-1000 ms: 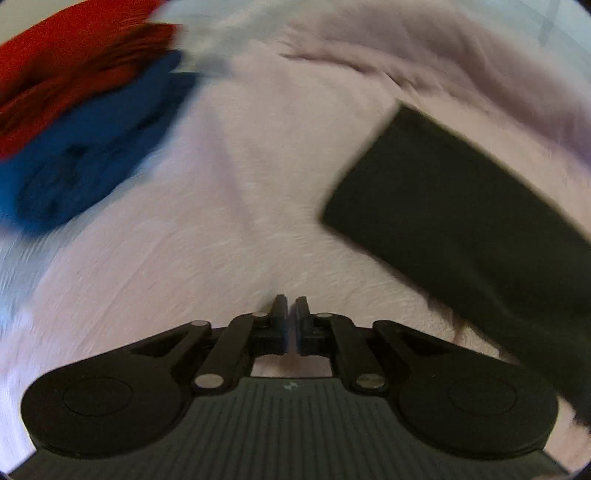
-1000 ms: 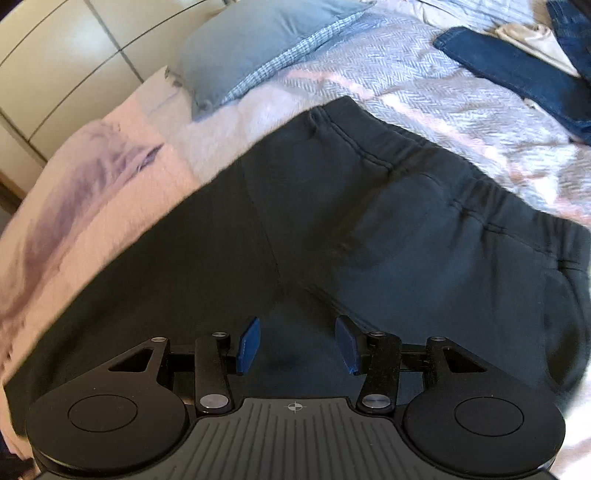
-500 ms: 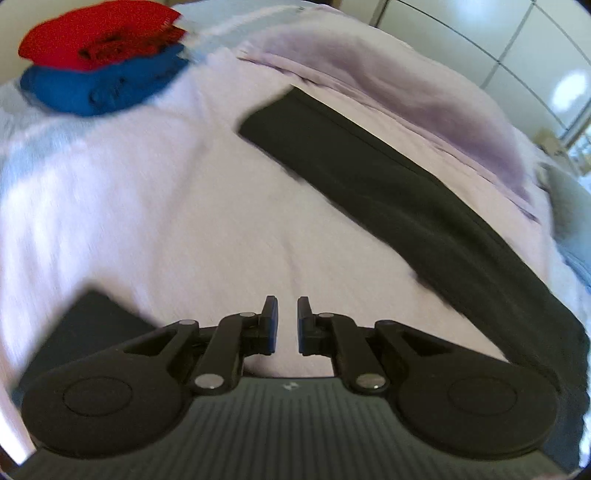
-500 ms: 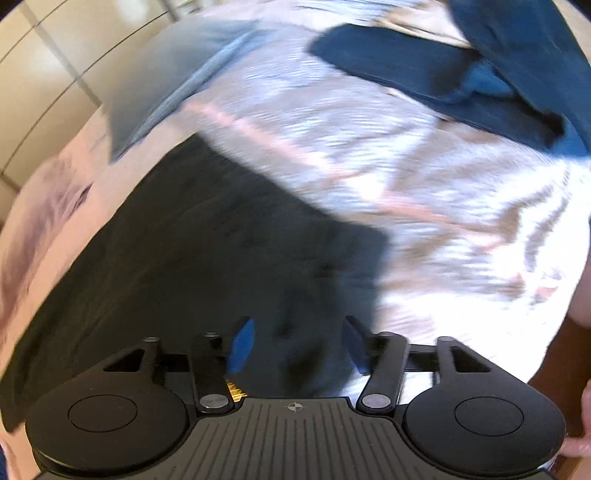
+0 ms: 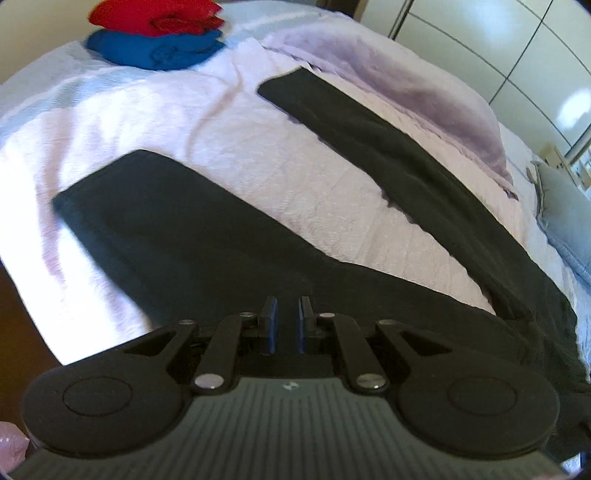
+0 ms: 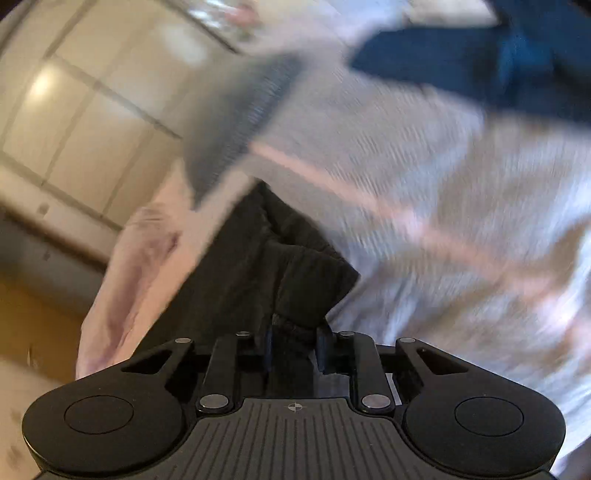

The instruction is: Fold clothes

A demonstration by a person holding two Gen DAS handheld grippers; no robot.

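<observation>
Black trousers [image 5: 207, 236] lie spread on the bed, both legs stretched toward the far end, one leg [image 5: 388, 144] along the right. My left gripper [image 5: 287, 319] hovers over the near leg with its jaws slightly apart and nothing between them. In the blurred right wrist view, my right gripper [image 6: 293, 345] is shut on a bunched corner of the black trousers [image 6: 306, 288], at the waist end, lifted off the bed.
A pale pink bedspread [image 5: 155, 122] covers the bed. A folded red garment [image 5: 155, 14] sits on a folded blue one [image 5: 155, 51] at the far end. A lilac blanket [image 5: 406, 85] lies along the right. A grey pillow [image 6: 236, 122] and blue jeans [image 6: 480, 70] lie further on.
My right gripper has closed on the trousers' waist corner and lifted it. My left gripper has opened slightly and swung back over the near trouser leg.
</observation>
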